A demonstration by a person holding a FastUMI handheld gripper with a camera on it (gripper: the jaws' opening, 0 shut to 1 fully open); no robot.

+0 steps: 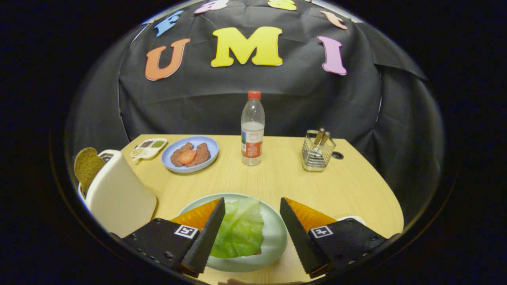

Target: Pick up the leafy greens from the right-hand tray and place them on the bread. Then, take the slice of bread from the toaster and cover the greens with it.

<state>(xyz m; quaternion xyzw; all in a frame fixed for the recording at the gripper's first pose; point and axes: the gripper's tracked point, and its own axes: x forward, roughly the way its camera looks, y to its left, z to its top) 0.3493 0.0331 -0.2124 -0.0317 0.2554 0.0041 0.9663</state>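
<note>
A green leaf (240, 229) lies spread on a pale green plate (275, 241), over a bread slice whose edge peeks out at the leaf's lower right. My gripper (252, 209) hovers open above the plate, its fingers wide apart with nothing between them; the leaf lies below, close to the left finger. To the left stands a white toaster (119, 196) with a brown bread slice (87, 164) sticking up from its slot. A white rim (350, 218), perhaps the right-hand tray, shows behind the right finger.
On the wooden table (348, 186) beyond the plate stand a water bottle (252, 128), a wire cutlery holder (317, 152), a blue plate with meat patties and a tomato slice (190, 154), and a small white condiment dish (149, 148).
</note>
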